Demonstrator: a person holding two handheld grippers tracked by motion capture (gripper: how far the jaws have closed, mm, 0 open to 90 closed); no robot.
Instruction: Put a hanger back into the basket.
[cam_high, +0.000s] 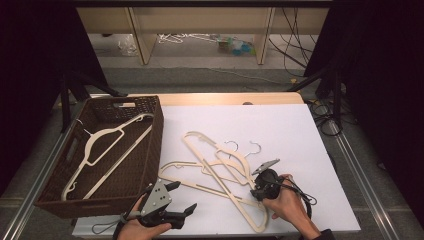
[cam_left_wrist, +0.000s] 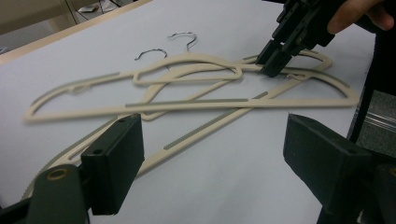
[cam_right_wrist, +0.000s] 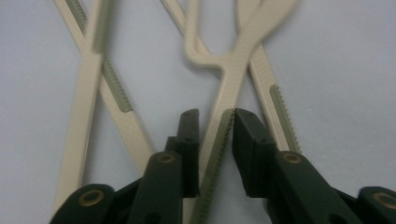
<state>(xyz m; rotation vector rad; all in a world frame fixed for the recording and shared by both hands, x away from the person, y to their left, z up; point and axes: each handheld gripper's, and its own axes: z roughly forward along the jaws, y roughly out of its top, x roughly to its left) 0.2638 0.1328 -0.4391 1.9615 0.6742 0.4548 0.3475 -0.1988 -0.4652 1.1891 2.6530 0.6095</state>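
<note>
So my right gripper (cam_high: 259, 189) is down in the pile of cream hangers (cam_high: 220, 172) on the white table (cam_high: 300, 150), near the front edge. In the right gripper view one hanger arm (cam_right_wrist: 223, 140), the one with the greyish ribbed strip, runs straight between the two jaws. They sit close on either side of it, nearly pinching it, but I honestly can't tell if they're actually clamped or there's a sliver of gap left. In the left gripper view that right gripper (cam_left_wrist: 275, 58) has its tip right on the shoulder of a hanger where the arms cross.

My left gripper (cam_high: 175, 202) sits at the front edge of the table, just left of the pile, jaws wide apart and holding nothing.

Over on the left there's a brown wicker basket (cam_high: 150, 145) with one more cream hanger (cam_high: 107, 150) lying in it.
</note>
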